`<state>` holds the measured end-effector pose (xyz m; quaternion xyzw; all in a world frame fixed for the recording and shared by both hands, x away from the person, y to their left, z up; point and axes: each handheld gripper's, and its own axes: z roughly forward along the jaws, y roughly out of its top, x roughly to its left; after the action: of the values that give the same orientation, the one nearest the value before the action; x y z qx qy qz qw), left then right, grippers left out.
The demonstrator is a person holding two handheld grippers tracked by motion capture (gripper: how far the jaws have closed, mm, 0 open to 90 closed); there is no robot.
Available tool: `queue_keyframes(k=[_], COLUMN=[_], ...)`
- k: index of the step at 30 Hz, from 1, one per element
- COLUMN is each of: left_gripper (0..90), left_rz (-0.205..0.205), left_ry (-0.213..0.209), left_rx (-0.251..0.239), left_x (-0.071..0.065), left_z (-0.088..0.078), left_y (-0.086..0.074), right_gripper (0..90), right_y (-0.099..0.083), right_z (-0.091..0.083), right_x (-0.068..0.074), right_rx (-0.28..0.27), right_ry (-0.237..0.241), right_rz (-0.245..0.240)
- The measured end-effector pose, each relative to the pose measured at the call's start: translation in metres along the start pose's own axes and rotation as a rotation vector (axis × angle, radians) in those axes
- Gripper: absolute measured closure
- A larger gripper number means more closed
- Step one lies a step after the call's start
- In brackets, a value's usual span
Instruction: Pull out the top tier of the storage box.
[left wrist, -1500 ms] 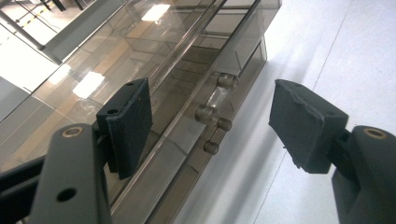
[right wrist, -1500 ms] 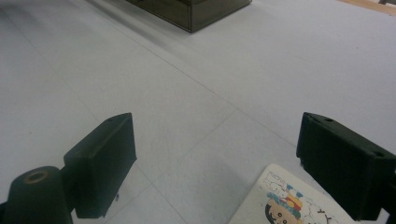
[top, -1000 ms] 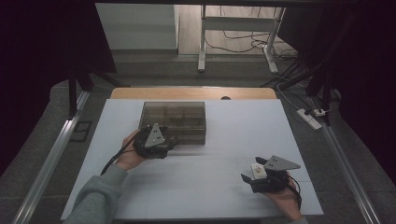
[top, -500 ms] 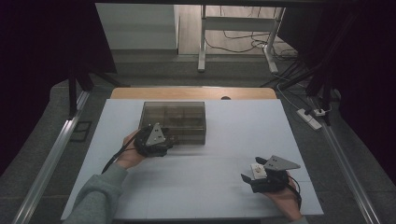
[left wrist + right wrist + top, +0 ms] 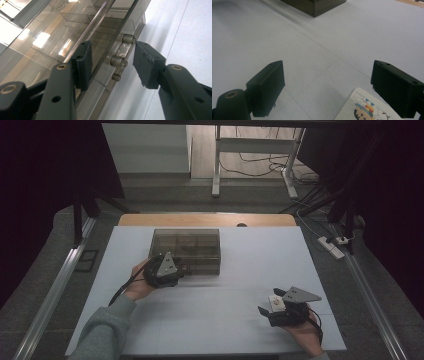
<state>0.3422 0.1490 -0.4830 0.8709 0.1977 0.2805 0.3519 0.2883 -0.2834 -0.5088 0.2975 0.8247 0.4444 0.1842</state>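
The smoky, see-through drawer box (image 5: 186, 250) sat toward the far left of the white table (image 5: 250, 255), and its clear drawer handle (image 5: 120, 58) lay between the jaws of the left gripper (image 5: 111, 62) — jaws that had just been closing, yet stood apart, one pad against the box's front and the other just short of the handle. The right gripper (image 5: 328, 90) rested well apart from the box at the near right, jaws wide — a small card with a cartoon print (image 5: 372, 107) lay on the table by one jaw, ungripped.
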Motion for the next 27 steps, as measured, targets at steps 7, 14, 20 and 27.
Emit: queue_keyframes(k=[7,14,20,27], left_gripper=[53.8,55.0,56.5,56.7], left_rz=[0.014,0.027,0.032,0.032], left_ry=[-0.009,-0.022,-0.036,-0.037], left_rx=[-0.003,0.001,0.001,0.0], left_x=[0.0011,0.0012,0.0012,0.0013], left_z=[-0.002,-0.0031,-0.0041,-0.0045], left_y=[-0.0014,-0.0013,-0.0009,-0.001], right_gripper=[11.4,11.5,11.6,11.6], right_y=[0.0,-0.0002,-0.0003,-0.0003], right_z=[0.0,0.0006,0.001,0.0008], right_x=[-0.0001,0.0001,0.0002,0.0], right_rx=[0.0,0.002,0.003,0.004], right_ry=[0.001,0.002,0.002,0.002], right_rz=[-0.001,0.0,-0.002,0.0])
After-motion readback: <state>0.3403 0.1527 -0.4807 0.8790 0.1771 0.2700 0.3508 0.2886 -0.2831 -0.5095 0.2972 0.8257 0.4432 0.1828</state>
